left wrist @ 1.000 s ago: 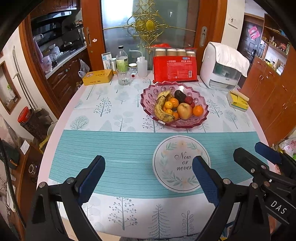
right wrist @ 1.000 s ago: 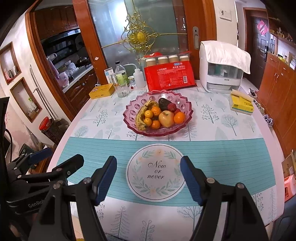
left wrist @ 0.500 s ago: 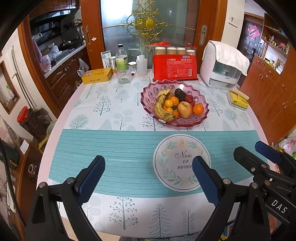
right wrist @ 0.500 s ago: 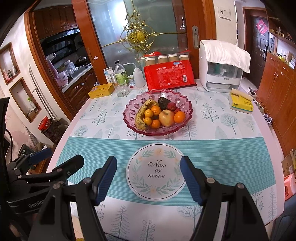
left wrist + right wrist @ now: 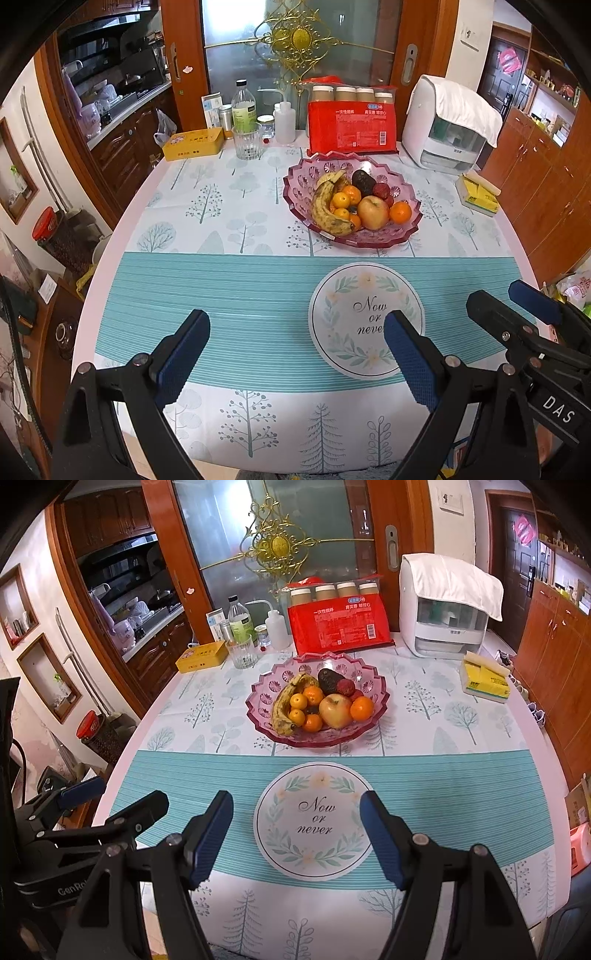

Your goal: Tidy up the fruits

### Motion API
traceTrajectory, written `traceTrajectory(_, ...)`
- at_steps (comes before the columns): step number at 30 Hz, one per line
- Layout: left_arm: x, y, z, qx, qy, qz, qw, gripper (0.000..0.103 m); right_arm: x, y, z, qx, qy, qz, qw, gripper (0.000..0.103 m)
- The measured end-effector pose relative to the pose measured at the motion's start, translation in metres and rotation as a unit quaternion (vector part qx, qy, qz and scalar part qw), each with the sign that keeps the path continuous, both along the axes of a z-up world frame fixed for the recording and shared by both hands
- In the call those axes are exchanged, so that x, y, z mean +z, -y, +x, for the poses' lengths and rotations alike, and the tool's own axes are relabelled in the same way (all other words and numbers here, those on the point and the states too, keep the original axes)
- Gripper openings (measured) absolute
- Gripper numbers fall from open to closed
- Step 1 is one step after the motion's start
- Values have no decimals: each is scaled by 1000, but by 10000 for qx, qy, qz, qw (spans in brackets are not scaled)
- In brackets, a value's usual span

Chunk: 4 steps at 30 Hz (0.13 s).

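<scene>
1. Since a second ago I see almost no change; both grippers hover at the counter's (image 5: 258,295) near edge.
2. My left gripper (image 5: 295,350) and right gripper (image 5: 295,830) have fingers spread wide, holding nothing.
3. The fruits (image 5: 317,705) sit in the pink bowl (image 5: 373,690) beyond the round mat (image 5: 314,819).

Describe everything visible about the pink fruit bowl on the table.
The pink fruit bowl is wide and shallow, apparently translucent pressed glass, with a scalloped rim and round flower-like facets around its wall. It sits upright on the tree-print tablecloth, beyond the round "Now or never" placemat and in front of the red package. Inside lie a spotted banana, an apple, several oranges and small citrus, an avocado and a red fruit. Neither gripper touches it.
</scene>
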<state>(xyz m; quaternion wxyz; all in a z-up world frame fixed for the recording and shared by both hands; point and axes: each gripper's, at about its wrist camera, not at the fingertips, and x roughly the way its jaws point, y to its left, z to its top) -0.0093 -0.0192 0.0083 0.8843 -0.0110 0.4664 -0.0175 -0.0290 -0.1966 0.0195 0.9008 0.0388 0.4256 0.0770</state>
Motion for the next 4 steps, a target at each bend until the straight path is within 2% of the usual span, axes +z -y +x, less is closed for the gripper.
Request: traceTrajectory(4,-5,-2,6,19,-115,2,9999,95,-3,-4,8,-5,-90,1,10000,72)
